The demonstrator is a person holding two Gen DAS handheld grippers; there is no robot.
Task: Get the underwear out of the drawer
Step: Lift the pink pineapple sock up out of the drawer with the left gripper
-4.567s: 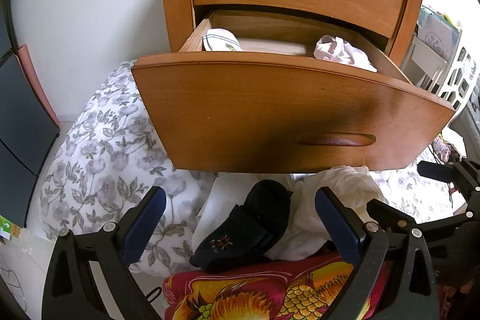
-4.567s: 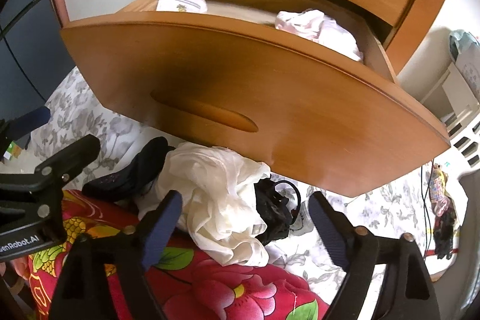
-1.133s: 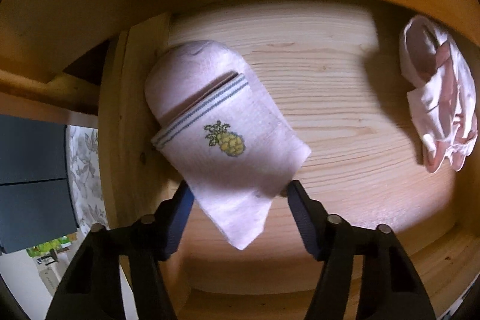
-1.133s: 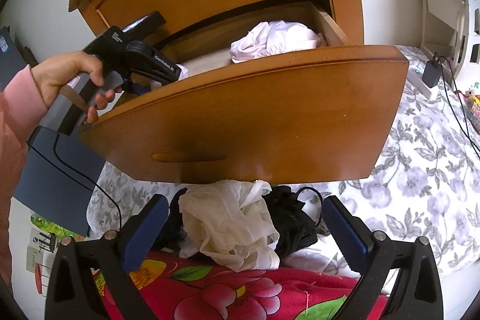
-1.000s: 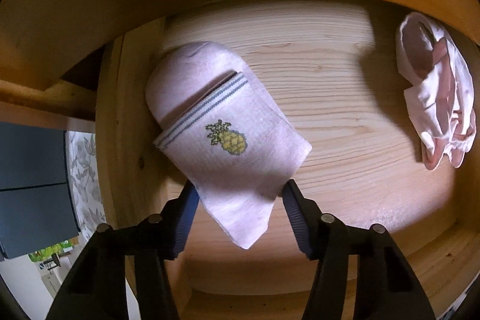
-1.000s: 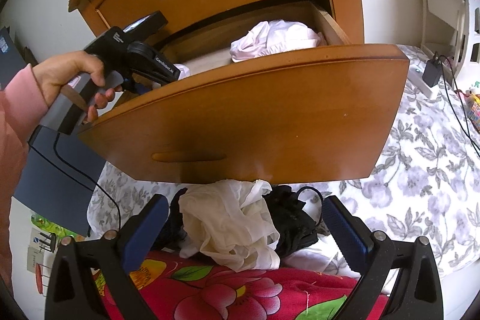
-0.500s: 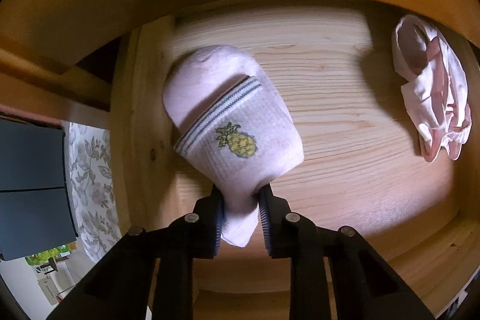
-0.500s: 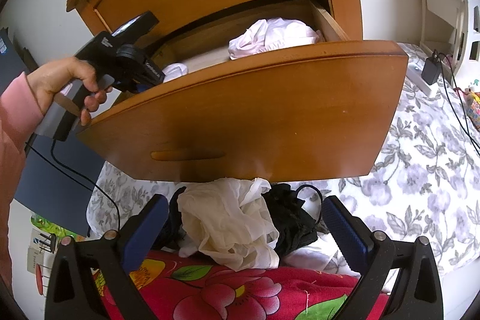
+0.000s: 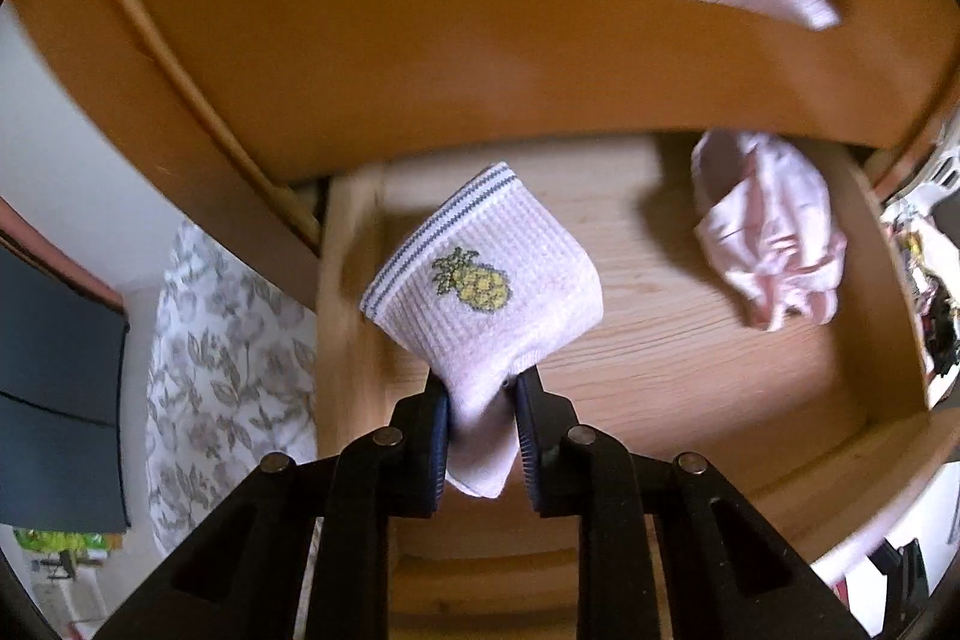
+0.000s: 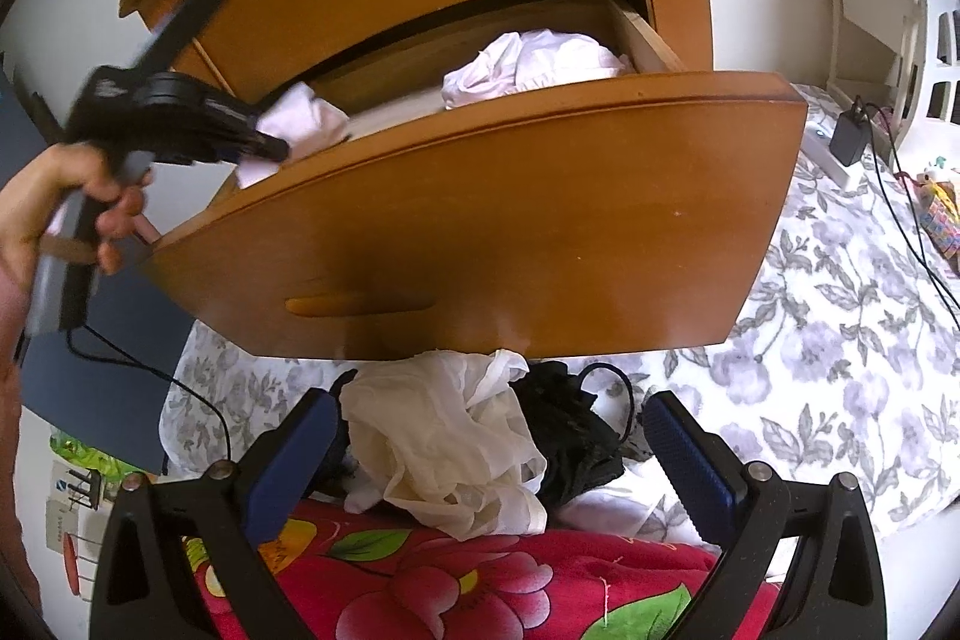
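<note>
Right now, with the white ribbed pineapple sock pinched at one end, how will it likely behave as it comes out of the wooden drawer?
The white ribbed pineapple sock is probably floppy: it bunches and folds above the left gripper. It looks light, held by one pinched end. Its ribbed knit likely grips the pads rather than slipping. The wooden drawer should not snag it.

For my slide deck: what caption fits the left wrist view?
Left gripper pinching a pineapple-print sock above the open drawer; pink garment remains inside.
</note>
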